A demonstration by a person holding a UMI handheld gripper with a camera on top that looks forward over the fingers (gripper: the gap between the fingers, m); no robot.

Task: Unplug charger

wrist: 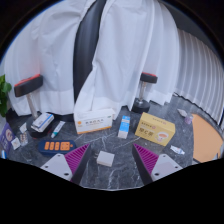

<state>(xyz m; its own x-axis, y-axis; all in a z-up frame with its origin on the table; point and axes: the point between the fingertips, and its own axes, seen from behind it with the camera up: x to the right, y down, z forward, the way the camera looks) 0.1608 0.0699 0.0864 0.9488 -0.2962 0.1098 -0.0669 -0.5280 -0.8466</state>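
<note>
The gripper (106,165) holds its 2 fingers wide apart, gripping nothing. 1 small white block, likely the charger (105,158), lies on the dark marble table (170,165) between the fingertips, at 12 o'clock. Closing off-centre could push it away rather than grip it. Beyond: 2 boxes, 1 white (93,122) at 11 o'clock, 1 yellow (155,128) at 1 o'clock

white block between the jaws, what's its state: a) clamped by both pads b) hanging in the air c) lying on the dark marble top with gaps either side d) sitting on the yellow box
c: the white block lies flat on the dark marble top, between the open gripper pads with space at both sides.
</note>
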